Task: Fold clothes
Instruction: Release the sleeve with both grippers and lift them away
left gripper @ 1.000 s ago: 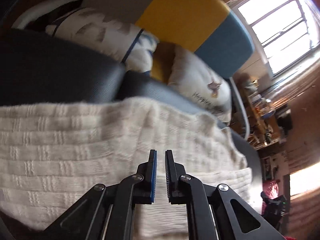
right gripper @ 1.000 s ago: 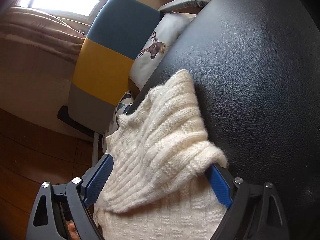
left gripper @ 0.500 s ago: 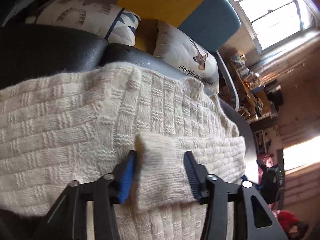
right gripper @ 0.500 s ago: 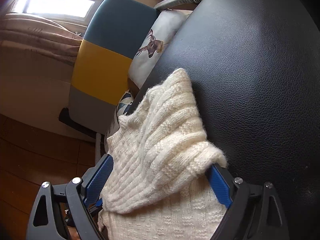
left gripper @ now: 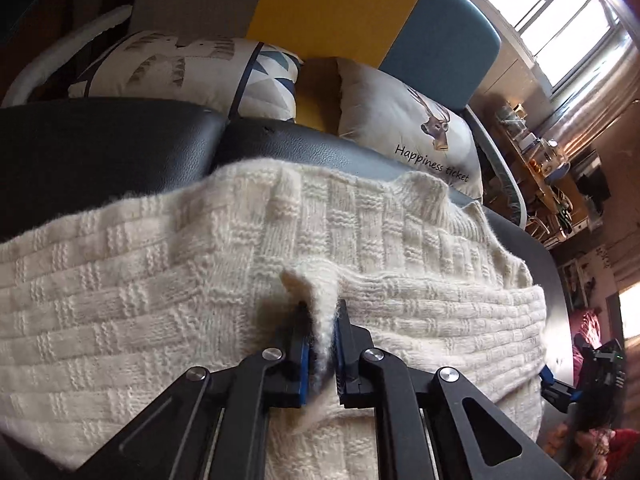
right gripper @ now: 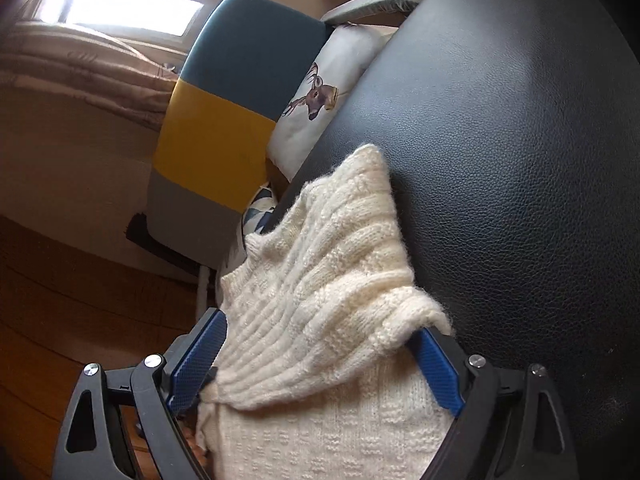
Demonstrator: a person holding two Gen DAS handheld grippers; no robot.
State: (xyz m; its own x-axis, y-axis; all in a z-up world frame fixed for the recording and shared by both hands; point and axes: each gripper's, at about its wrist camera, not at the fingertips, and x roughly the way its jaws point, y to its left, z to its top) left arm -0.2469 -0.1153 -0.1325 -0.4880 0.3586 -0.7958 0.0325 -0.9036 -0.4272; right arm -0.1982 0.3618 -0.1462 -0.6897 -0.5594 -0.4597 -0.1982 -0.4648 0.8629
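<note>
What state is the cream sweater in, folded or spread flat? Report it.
Partly folded. The cream sweater lies on the black cushion with a ribbed flap doubled over its body, and the left gripper pinches up a ridge of knit.

chunky knit sweater (left gripper: 160, 280) (fuzzy), glossy leather seat (right gripper: 520, 160)

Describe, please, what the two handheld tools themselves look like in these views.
Both tools are alike: the left tool and right tool have matte black linkage arms with cut-out slots, round silver pivot screws, and flat fingers faced with blue textured pads. No cables or sleeves show.
</note>
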